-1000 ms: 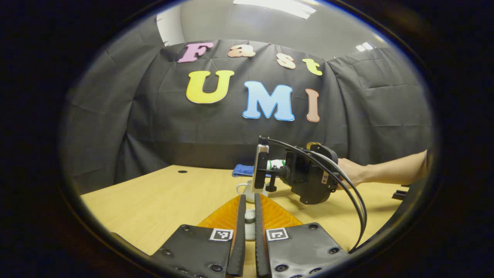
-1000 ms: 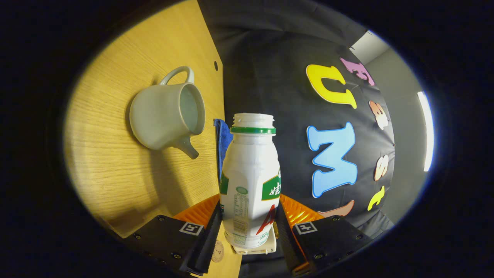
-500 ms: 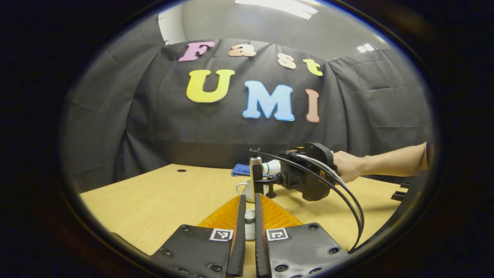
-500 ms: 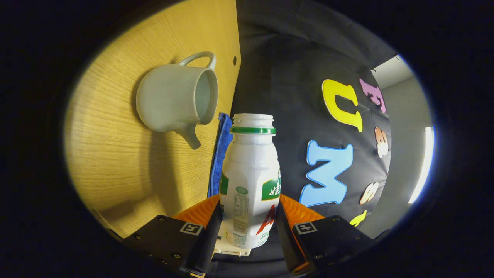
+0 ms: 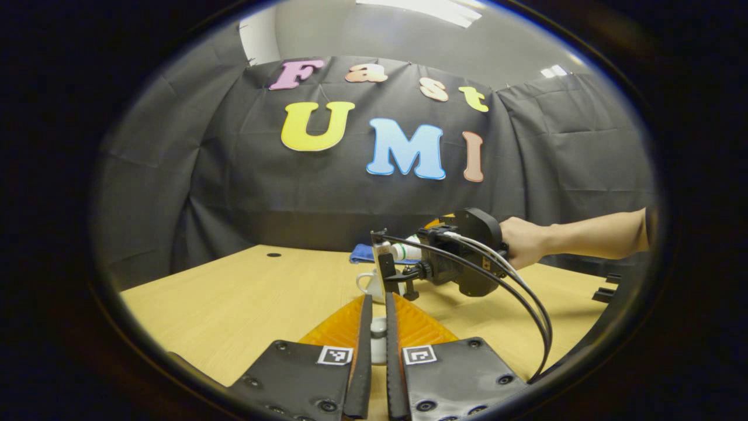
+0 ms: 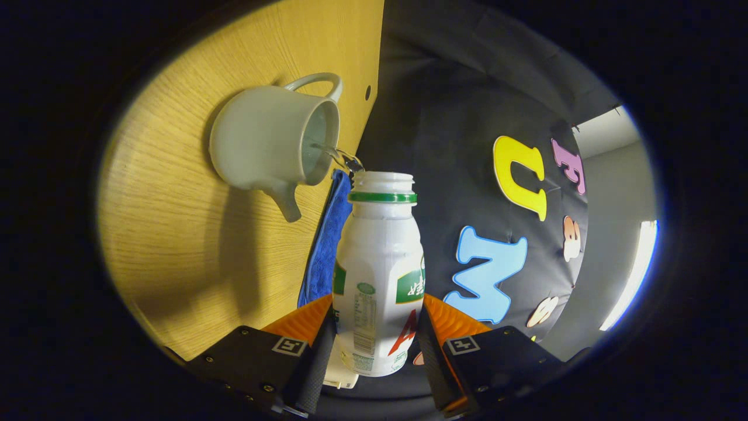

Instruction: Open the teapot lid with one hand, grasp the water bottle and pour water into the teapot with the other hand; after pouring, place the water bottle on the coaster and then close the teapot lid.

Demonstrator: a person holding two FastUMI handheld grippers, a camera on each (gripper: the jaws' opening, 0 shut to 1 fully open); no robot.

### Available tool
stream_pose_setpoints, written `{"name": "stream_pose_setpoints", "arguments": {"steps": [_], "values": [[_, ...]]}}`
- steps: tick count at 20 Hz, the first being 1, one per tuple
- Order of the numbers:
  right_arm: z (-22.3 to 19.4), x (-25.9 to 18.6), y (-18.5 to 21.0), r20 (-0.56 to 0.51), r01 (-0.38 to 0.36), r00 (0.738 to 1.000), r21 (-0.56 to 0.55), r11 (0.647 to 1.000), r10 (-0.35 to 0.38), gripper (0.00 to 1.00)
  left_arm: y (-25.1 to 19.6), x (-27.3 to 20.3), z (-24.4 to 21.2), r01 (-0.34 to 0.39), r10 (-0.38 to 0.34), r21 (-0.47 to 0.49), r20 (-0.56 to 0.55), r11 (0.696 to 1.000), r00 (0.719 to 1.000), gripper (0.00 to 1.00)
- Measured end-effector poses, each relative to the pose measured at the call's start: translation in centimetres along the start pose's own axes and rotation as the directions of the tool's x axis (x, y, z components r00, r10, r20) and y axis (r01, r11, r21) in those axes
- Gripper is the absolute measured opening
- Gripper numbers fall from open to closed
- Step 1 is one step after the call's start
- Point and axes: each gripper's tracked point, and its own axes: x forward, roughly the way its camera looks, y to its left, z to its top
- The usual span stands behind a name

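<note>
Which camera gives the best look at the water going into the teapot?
The right gripper view: the water bottle tips sideways and a thin stream runs from its mouth into the open teapot. The left gripper view shows the teapot far off, partly hidden, with no stream visible.

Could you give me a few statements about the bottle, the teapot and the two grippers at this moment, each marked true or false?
1. The right gripper is shut on the water bottle. True.
2. The bottle has its cap on. False: its mouth is open and uncapped.
3. A thin stream of water runs from the bottle's mouth into the teapot. True.
4. The teapot is closed by its lid. False: its top is open, and the left gripper is shut on the lid knob.
5. A blue cloth lies on the table beyond the teapot. True.
</note>
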Motion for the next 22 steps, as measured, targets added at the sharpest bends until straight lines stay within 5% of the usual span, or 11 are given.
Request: {"name": "stream_pose_setpoints", "arguments": {"steps": [13,22], "values": [[0.64,-0.31,-0.37,0.017,0.08,0.997,-0.082,0.993,-0.079,0.71,-0.07,-0.12,-0.28,0.008,-0.008,-0.001,-0.006,1.0,1.0,0.22],[0.07,0.36,-0.38,0.025,0.071,0.997,-0.149,0.986,-0.068,0.71,-0.1,0.14,0.07,0.012,-0.012,0.007,-0.006,1.0,1.0,0.22]]}}
